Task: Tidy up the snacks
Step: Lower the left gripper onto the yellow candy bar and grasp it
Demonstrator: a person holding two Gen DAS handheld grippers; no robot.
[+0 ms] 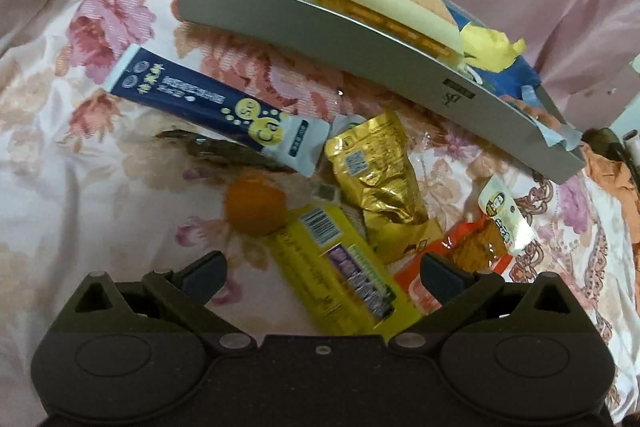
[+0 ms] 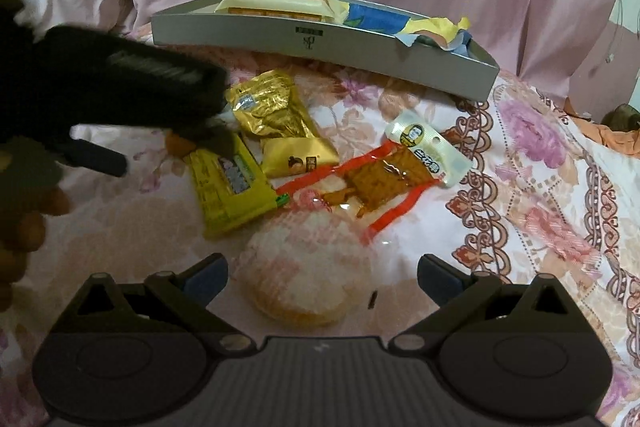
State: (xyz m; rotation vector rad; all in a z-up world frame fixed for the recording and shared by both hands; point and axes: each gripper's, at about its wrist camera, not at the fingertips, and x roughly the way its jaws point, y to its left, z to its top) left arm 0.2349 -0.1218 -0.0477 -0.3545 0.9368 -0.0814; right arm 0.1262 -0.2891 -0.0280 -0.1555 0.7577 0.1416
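Both grippers, left gripper [image 1: 322,277] and right gripper [image 2: 322,277], have jaws wide open, holding nothing. The yellow packet [image 1: 344,267] at the bottom middle lies on the soft bed [image 1: 80,167]. It could slip away when pinched

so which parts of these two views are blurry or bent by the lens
Left wrist view: the yellow packet between the open hand-held gripper fingers is motion-smeared, and the grey tray bows in a fisheye curve. Right wrist view: the left hand-held gripper is a dark blur.
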